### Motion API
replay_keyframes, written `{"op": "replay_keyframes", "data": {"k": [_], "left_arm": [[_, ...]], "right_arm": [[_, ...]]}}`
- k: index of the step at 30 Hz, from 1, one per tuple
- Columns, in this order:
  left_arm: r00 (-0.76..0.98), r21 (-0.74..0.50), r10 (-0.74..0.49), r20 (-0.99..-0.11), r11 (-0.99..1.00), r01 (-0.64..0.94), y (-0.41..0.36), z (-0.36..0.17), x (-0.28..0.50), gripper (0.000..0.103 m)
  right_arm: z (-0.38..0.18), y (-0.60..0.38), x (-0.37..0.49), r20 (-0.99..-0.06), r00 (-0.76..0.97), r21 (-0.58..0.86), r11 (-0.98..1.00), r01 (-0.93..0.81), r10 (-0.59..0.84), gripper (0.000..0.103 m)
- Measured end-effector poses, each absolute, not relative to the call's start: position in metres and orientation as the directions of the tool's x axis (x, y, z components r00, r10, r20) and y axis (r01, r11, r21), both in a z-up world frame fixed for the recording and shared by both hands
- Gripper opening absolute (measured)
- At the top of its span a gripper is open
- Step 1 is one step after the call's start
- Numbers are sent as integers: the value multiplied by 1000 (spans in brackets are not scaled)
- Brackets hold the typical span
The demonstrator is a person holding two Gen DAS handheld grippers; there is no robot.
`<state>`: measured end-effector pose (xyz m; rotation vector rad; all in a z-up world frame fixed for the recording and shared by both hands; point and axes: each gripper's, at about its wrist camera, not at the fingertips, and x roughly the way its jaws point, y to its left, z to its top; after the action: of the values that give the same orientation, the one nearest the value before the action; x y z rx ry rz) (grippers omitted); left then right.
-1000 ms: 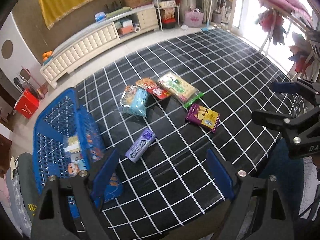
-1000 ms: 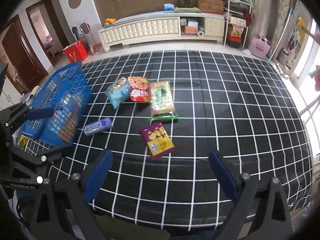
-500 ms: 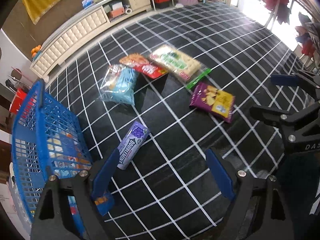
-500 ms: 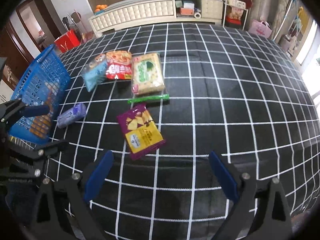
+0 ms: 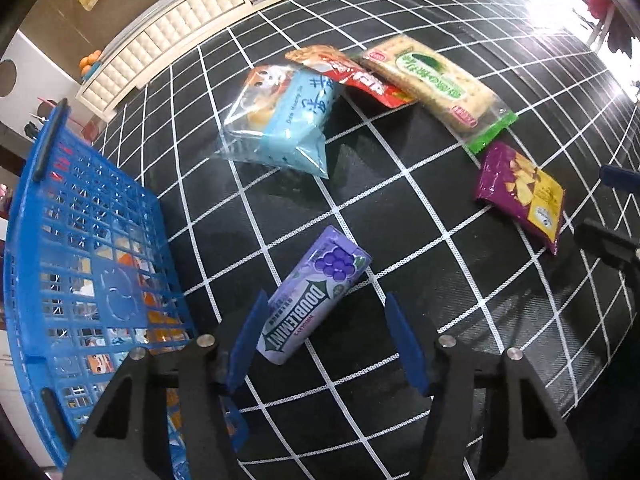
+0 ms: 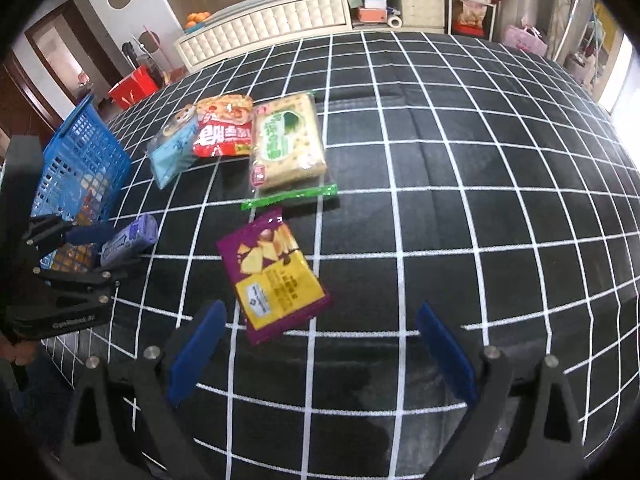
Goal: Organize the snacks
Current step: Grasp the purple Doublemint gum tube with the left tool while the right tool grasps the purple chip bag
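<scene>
A purple cardboard grape-gum box (image 5: 314, 296) lies flat beside a blue plastic lattice basket (image 5: 52, 240). Farther off lie a pale-blue pouch (image 5: 288, 120), red packet (image 5: 356, 76), cracker pack (image 5: 436, 80) and purple-yellow chip bag (image 5: 524, 194).

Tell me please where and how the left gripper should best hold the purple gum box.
Grip the purple gum box across its narrow width, on the two long sides near its lower end, coming from above. It lies flat, and the left gripper, whose jaws have just been closing, already straddles that end.
</scene>
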<state>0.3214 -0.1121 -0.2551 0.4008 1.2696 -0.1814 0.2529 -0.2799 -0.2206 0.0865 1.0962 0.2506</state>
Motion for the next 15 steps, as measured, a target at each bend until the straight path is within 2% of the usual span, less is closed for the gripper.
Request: {"op": "replay_keyframes", "data": {"k": [3, 8, 10, 12, 15], "left_arm": [[297, 226, 123, -947, 912, 343, -111, -264, 326, 60], [275, 158, 72, -959, 939, 306, -103, -264, 334, 54], [263, 135, 55, -963, 944, 300, -101, -265, 335, 49], [240, 96, 26, -970, 953, 286, -98, -264, 332, 36], [247, 99, 23, -969, 949, 300, -101, -264, 323, 30]], "right_arm": [[-219, -280, 253, -867, 435, 192, 969, -159, 243, 98], [-214, -283, 254, -866, 443, 185, 972, -148, 232, 98], [-212, -284, 255, -864, 444, 193, 971, -143, 238, 98], [-209, -284, 255, -862, 444, 203, 969, -144, 247, 98], [-205, -281, 255, -859, 446, 199, 967, -162, 252, 98]]}}
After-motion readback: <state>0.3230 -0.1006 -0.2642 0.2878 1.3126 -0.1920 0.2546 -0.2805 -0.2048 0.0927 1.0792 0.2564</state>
